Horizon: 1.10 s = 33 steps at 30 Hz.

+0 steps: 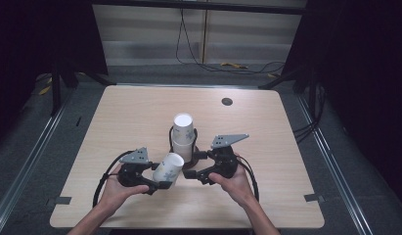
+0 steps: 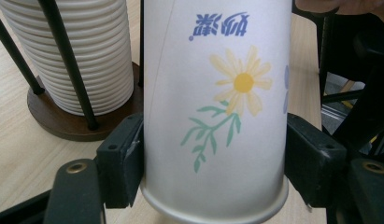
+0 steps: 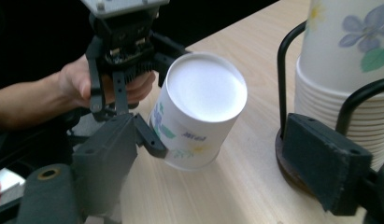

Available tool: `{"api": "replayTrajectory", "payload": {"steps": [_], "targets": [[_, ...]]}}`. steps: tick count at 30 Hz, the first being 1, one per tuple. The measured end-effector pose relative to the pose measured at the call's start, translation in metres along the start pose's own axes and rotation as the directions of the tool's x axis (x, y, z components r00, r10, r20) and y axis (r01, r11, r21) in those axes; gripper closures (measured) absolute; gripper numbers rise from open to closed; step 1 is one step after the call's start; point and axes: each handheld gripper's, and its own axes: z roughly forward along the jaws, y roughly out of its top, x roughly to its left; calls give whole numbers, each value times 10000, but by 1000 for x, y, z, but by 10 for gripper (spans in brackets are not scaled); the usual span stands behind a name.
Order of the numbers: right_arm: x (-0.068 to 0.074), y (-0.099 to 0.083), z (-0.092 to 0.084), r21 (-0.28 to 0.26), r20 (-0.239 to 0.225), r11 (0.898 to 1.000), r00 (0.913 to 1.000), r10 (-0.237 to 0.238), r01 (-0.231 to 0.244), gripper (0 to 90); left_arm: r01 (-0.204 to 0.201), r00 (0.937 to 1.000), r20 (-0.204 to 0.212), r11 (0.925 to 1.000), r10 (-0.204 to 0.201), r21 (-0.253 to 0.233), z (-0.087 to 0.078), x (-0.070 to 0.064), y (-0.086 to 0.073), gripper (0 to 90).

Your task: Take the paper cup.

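Paper, white and printed with a daisy, is what your left tool (image 1: 157,183) has its jaws pressed on: a single paper cup (image 1: 168,169), gripped across its wall close to the rim, as the left gripper view shows with a black pad against either side of the cup (image 2: 217,116). Taking the cup stack (image 1: 183,134) in its wire holder (image 1: 170,139) as your landmark, the held cup sits just to the near left of it, apart from it, lifted off the desk (image 1: 267,127) and tilted. Its long axis leans from the rim at your left hand (image 1: 115,188) up and toward the stack, so the closed bottom faces up and rightward; the right gripper view looks straight onto that round white bottom (image 3: 206,88). Your left hand is therefore the one carrying the work, knuckles low, wrist coming in from the near edge. On the near right of the stack, your right tool (image 1: 193,171) stands with its jaws wide and nothing between them; one pad (image 3: 327,161) lies near the wooden base (image 3: 285,161) of the holder, though I can't tell whether it touches. Your right hand (image 1: 233,181) rests low, pointing leftward at the holder's foot. My judgement is that what matters next is the clear gap between the cup and the stack.
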Motion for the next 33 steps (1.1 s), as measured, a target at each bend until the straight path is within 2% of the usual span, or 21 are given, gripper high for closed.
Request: {"api": "replayTrajectory", "payload": {"steps": [5,9,13,14,15,17,19,21,22,23,24,29,31,33], "targets": [[0,-1,2,459,-48,9989,9999,-119,121,179,-85,9999,89,10000,85,24,-3,-1,4,298],[-1,-2,2,709,-3,9973,9998,-199,198,177,-355,9994,-47,9991,356,217,-4,-1,9,300],[-1,-3,4,1180,186,9921,9989,-440,415,210,-302,9995,-13,9992,302,251,-2,0,12,302],[-1,-3,4,1180,186,9921,9989,-440,415,210,-356,9994,22,9986,355,397,-2,0,13,301],[-1,-3,5,1376,222,9894,9985,-509,474,218,-707,9973,-146,9952,719,679,-2,-1,18,301],[-2,-3,5,1588,387,9857,9973,-631,562,231,-717,9974,-32,9948,721,717,-3,-1,21,301],[-2,-4,5,1744,389,9830,9971,-652,575,240,-854,9963,-44,9923,861,895,-1,-1,25,301],[-3,-5,5,1902,478,9799,9963,-709,606,245,-1143,9931,-113,9863,1165,1190,1,-1,29,299],[-4,-6,5,1993,443,9781,9965,-710,608,244,-1141,9934,60,9852,1143,1278,3,-1,31,299],[-4,-6,5,1993,443,9781,9965,-710,608,244,-1141,9934,60,9852,1143,1278,3,-1,31,296],[-4,-6,5,2137,350,9751,9970,-683,593,247,-1347,9909,145,9775,1342,1625,4,-2,34,295],[-1,-5,4,2273,223,9716,9972,-720,651,234,-1531,9882,181,9726,1523,1749,10,-4,36,296],[0,-4,4,2338,325,9697,9962,-805,707,216,-1621,9863,25,9680,1647,1918,12,-6,35,296],[0,-4,3,2351,390,9691,9955,-860,745,204,-1795,9829,-9,9587,1842,2206,15,-6,34,297]]}}
